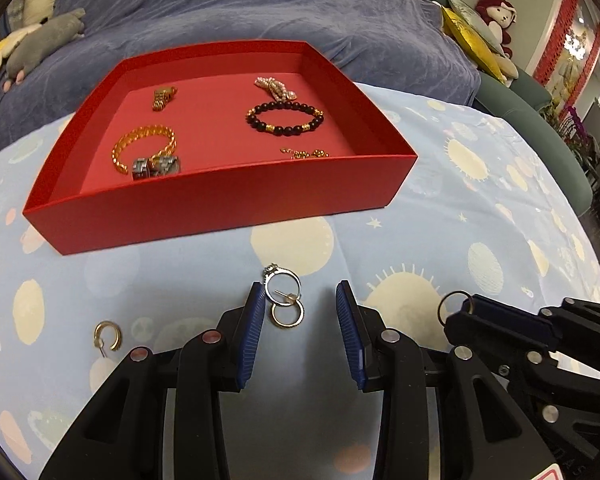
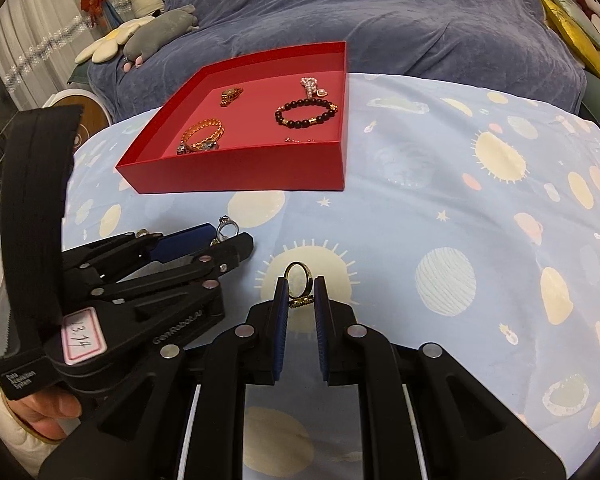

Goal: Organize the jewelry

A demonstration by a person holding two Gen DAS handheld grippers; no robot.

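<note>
The right gripper (image 2: 301, 286) has its jaws pinching a gold ring (image 2: 299, 280), band upright and decorated head down near the pads, lifted clear of the desk (image 2: 440, 208); gripping it by the sides likely keeps it from slipping on the way to the red tray (image 1: 228, 204). The left gripper (image 1: 299, 312) has its jaws spread, with 2 small pieces lying between them close to the left pad: a silver ring (image 1: 282, 282) and a gold hoop earring (image 1: 287, 314), which overlap or touch. That wide spread looks like a setup for closing on 1 of them, though taking only 1 may be tricky since they lie so close.

Left of the left jaws, well apart, lies another gold hoop earring (image 1: 108, 338). Ahead of both jaws the tray already holds a black bead bracelet (image 1: 286, 118), a gold chain bracelet (image 1: 144, 148), a pearl piece (image 1: 274, 87) and a few smaller bits. Its near wall stands between the jaws and the floor of the tray, so each piece must go over it. The 2 grippers sit near each other, side by side
</note>
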